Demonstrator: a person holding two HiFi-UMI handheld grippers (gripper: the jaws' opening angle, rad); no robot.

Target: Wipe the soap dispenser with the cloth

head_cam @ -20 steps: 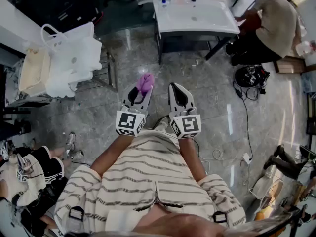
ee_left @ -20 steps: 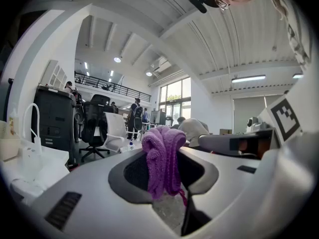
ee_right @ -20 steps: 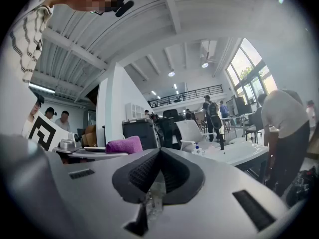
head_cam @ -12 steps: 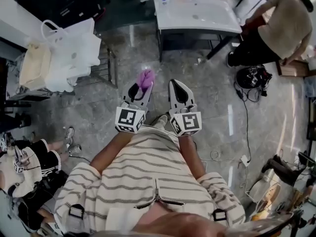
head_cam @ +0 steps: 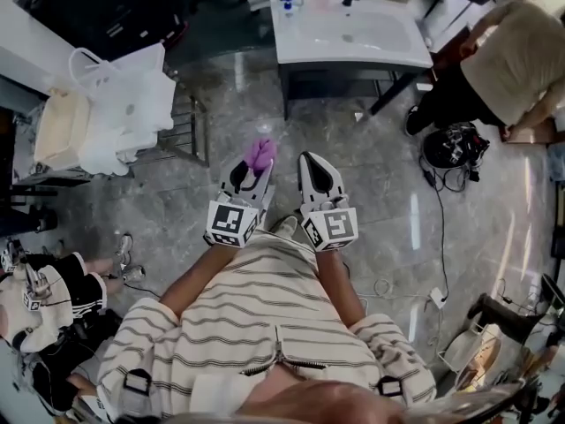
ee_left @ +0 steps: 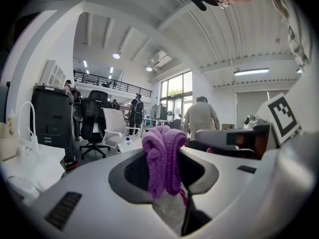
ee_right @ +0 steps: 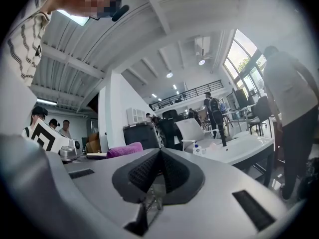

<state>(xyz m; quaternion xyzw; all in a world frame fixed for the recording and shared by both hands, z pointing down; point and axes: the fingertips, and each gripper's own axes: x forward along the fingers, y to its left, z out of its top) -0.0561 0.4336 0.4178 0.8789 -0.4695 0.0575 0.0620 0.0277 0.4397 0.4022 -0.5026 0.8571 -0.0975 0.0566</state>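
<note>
Nearest, by the striped shirt (head_cam: 265,325), the left gripper (head_cam: 253,173) pinches the purple cloth (head_cam: 259,152); beside it the right gripper (head_cam: 311,159) has its jaws pressed together on nothing. Well beyond, the soap dispenser (head_cam: 286,4) stands at the white sink (head_cam: 371,38) corner

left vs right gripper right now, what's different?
The left gripper is shut on the purple cloth; the right gripper holds nothing. The left gripper's jaws are parted by the cloth; the right gripper's jaws meet. Both are white and held side by side.
</note>
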